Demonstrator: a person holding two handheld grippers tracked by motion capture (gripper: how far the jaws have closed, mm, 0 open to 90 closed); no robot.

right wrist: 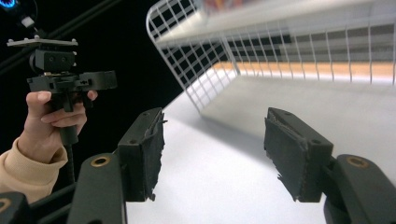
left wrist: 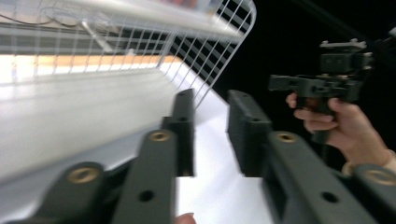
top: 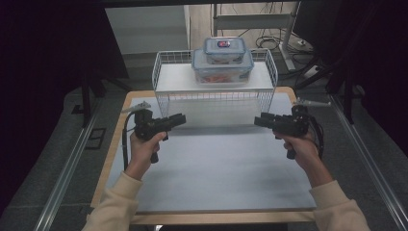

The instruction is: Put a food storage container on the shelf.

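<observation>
Two stacked lidded boxes, the smaller (top: 224, 49) on the larger (top: 223, 67), sit on top of a white wire rack (top: 166, 79) at the table's (top: 216, 168) far edge. We hold the left tongs (top: 180, 119) and right tongs (top: 258, 120) level over the table, pointing inward at each other, well short of the boxes, probably readying a two-sided lift. Left jaws stand narrowly apart, right jaws wide; both hold nothing.

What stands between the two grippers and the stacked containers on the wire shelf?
Nothing visible blocks them. The stacked containers sit on top of the wire shelf, beyond and above the left gripper and right gripper, both empty.
</observation>
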